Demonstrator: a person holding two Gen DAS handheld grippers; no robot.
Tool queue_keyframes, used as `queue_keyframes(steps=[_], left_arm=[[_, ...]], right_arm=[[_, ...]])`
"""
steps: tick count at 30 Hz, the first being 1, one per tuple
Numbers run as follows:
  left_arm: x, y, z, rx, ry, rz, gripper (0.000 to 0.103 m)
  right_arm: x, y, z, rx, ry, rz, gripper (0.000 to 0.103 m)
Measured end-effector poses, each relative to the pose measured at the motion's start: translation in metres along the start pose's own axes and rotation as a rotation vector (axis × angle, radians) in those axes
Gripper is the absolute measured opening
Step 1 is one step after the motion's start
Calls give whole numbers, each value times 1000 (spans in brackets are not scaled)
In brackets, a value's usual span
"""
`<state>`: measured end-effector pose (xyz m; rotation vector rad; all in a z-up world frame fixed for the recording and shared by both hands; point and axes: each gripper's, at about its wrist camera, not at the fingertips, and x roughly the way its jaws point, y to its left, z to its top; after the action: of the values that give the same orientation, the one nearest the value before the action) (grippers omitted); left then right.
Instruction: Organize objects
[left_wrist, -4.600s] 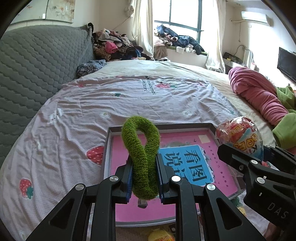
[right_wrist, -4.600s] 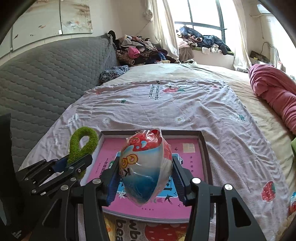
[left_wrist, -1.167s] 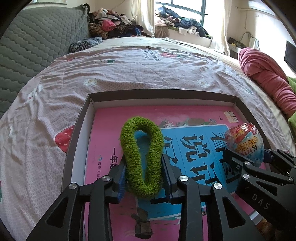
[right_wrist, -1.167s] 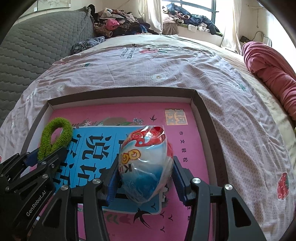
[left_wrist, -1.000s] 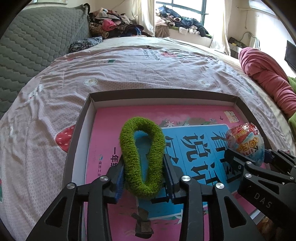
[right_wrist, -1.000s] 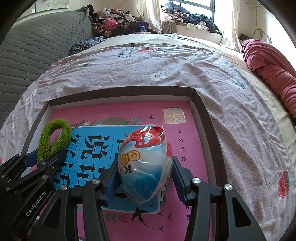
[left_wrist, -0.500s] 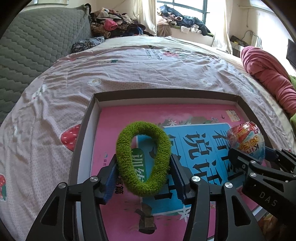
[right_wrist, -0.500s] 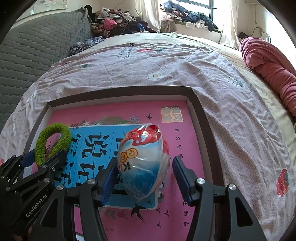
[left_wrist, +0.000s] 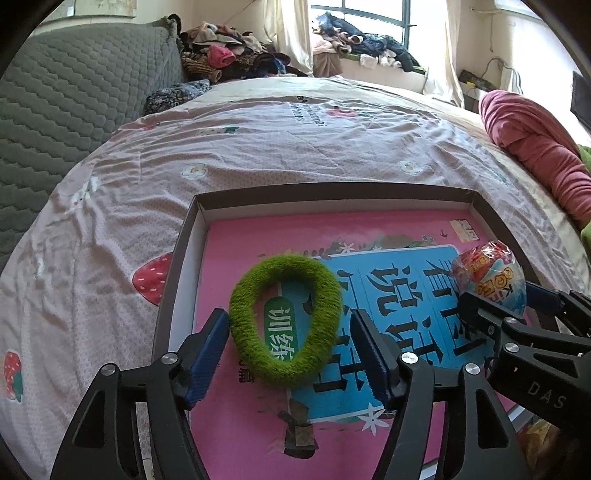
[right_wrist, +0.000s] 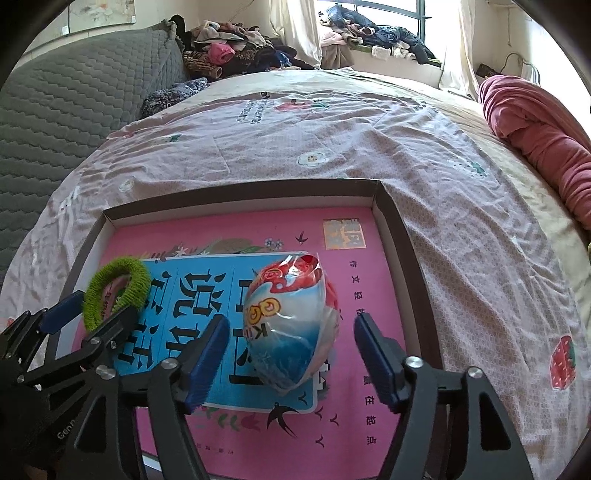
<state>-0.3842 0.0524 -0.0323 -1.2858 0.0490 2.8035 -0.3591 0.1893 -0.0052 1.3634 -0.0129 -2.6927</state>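
Observation:
A fuzzy green hair ring (left_wrist: 242, 325) lies flat on the pink and blue book (left_wrist: 229, 251) inside the dark shallow box (left_wrist: 332, 192). My left gripper (left_wrist: 289, 319) straddles it, jaws opening; the right pad stands clear and the left pad is at the ring's edge. A wrapped red, white and blue egg-shaped toy (right_wrist: 291, 325) rests on the book (right_wrist: 369, 280) in the same box (right_wrist: 240, 192). Around it my right gripper (right_wrist: 291, 325) has its jaws opening, both pads apart from the wrapper. Each wrist view shows the other gripper beside it: right gripper (left_wrist: 498, 295), left gripper (right_wrist: 103, 306).
The box sits on a bed with a strawberry-print sheet (left_wrist: 295, 147). A grey quilted headboard (left_wrist: 74, 92) rises at the left, a rolled pink blanket (left_wrist: 535, 147) lies at the right, and a heap of clothes (left_wrist: 229, 55) fills the far corner.
Both grippers widened their jaws. The green ring, squeezed narrow before, has spread into an oval on the book. The wrapped egg has come free of the pads and tipped onto the book.

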Motion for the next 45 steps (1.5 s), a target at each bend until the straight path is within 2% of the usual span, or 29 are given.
queue_keyframes(steps=[24, 35, 38, 42, 45], left_arm=[[-15, -2, -1, 25, -15, 3, 77], [-30, -1, 0, 21, -43, 16, 79], [-34, 0, 0, 16, -53, 21, 80], [-38, 0, 0, 18, -62, 23, 82], [-41, 1, 1, 8, -59, -4, 82]], right_arm=[[-24, -1, 4, 20, -61, 25, 78], [-40, 1, 7, 11, -94, 4, 80], [-47, 1, 7, 11, -108, 5, 85], [-56, 1, 9, 9, -131, -2, 86], [-59, 1, 10, 14, -134, 14, 88]])
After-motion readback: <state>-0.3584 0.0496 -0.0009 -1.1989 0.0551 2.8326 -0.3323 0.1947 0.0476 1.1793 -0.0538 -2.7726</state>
